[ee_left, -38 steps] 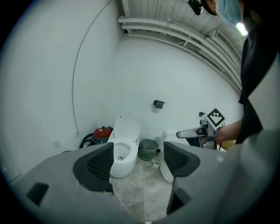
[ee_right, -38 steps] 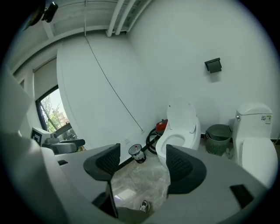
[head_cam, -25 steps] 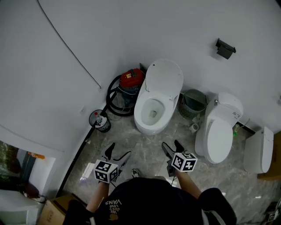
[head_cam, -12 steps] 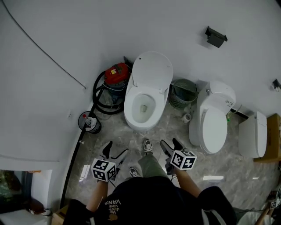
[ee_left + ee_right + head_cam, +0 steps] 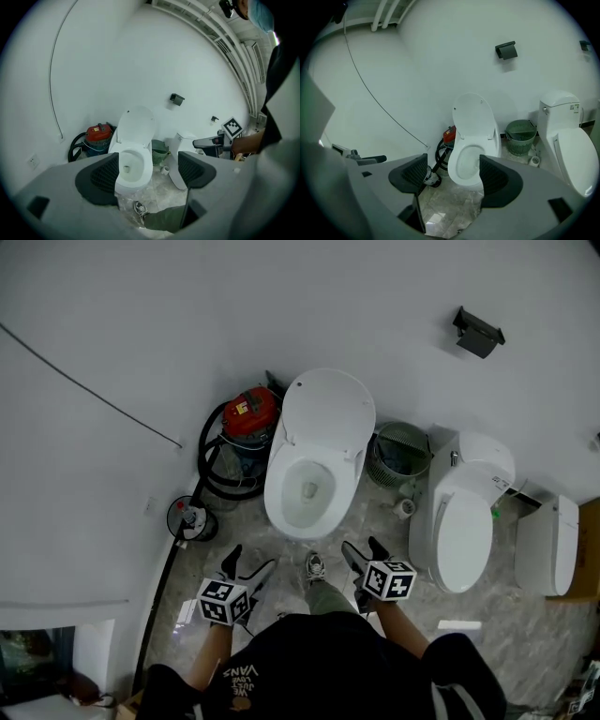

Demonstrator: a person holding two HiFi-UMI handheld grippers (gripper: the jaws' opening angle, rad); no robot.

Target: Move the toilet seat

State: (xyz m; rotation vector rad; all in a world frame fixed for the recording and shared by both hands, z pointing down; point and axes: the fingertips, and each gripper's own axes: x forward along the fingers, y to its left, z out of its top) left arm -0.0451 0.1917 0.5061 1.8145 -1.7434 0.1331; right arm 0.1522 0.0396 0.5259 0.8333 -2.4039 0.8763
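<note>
Against the white wall: toilet seat (image 5: pixel 328 418) raised upright, leaning back above the open bowl (image 5: pixel 305 495). Seat ring and lid look stacked together, hard to separate from here. Left tongs (image 5: pixel 248 563) and right tongs (image 5: pixel 364 549) both spread wide, nothing between them, held over the marble floor (image 5: pixel 377 519), apart from the bowl. Shoe (image 5: pixel 317 566) between them. Red vacuum (image 5: pixel 251 413) just left of bowl, green basket (image 5: pixel 401 454) right, then second toilet (image 5: pixel 466 531), lid down.
</note>
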